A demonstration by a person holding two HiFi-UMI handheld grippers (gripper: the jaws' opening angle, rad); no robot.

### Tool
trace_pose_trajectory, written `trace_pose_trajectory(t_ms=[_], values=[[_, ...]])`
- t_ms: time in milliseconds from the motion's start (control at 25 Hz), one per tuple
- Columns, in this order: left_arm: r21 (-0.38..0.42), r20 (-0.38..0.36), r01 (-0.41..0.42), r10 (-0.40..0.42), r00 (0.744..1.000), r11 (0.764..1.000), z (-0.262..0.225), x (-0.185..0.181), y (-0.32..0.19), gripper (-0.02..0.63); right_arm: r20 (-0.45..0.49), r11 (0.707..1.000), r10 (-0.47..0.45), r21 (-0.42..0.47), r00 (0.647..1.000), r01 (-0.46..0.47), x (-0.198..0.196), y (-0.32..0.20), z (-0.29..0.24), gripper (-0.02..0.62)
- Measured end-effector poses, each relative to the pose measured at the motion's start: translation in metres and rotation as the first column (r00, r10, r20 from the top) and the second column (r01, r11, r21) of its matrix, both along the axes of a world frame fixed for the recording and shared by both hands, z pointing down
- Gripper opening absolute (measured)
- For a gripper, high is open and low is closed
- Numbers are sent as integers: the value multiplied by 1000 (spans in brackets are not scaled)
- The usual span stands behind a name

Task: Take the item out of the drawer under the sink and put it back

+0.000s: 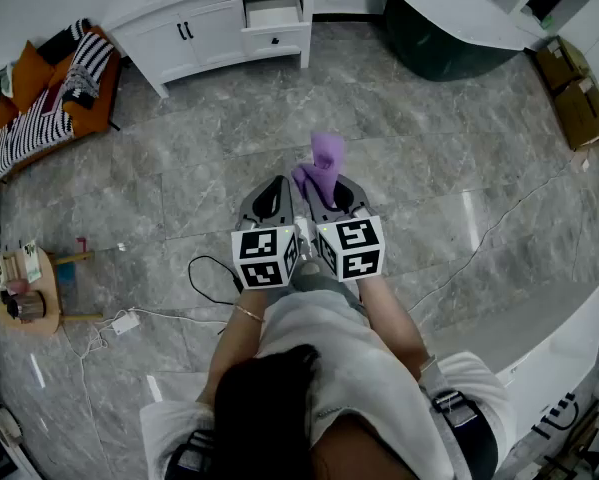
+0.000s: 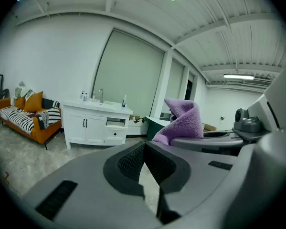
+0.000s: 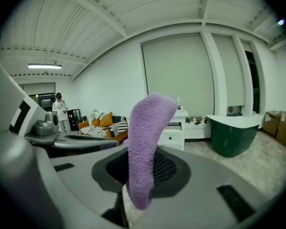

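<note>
The right gripper [image 3: 141, 171] is pinching a purple cloth [image 3: 145, 137] between its jaws; the cloth is standing up above the pads and folding over. The left gripper [image 2: 143, 149] is carrying nothing, its jaws pressed together. Both grippers are pointing forward and slightly downward, side by side in front of the person's body, forearms extended. The person is standing on the floor [image 1: 179, 168], well apart from the white vanity [image 1: 204, 28], whose drawer [image 1: 274, 12] is standing open. By this evidence the removal is done; the return to the drawer is remaining.
</note>
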State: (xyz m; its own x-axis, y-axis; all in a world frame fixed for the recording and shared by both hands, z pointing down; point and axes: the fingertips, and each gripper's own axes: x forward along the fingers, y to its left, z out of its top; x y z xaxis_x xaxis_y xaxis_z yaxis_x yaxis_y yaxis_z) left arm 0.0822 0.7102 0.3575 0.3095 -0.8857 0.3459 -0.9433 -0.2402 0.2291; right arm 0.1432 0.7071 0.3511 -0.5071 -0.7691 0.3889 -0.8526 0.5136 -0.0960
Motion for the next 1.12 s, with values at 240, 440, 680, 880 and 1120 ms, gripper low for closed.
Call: trace_pose_trajectory(t_ms=[240,440,680,880,1120], values=[[8,-7,2,-2,1000,1000,-2,8,-7,3,6,1000,-20,-3,1000,20,4,-4,-2,91],[5,-5,4,-4,1000,1000,0,7,-19,3,39,1000,-19,-21,999,19,4,-16,-1,92],[2,0,-16,16,1000,1000,7,5,-46,3,26,1000,5,-16,1000,-4,2,-45,3,92],[-7,-18,-38,38,999,999,15,0,-85,3,8,1000,23,-16,1000,-23,-3,-84,7,92],[-22,-33,-53,53,998,998,20,-14,-147,3,2,998,45,-46,999,-44,-18,-145,15,92]])
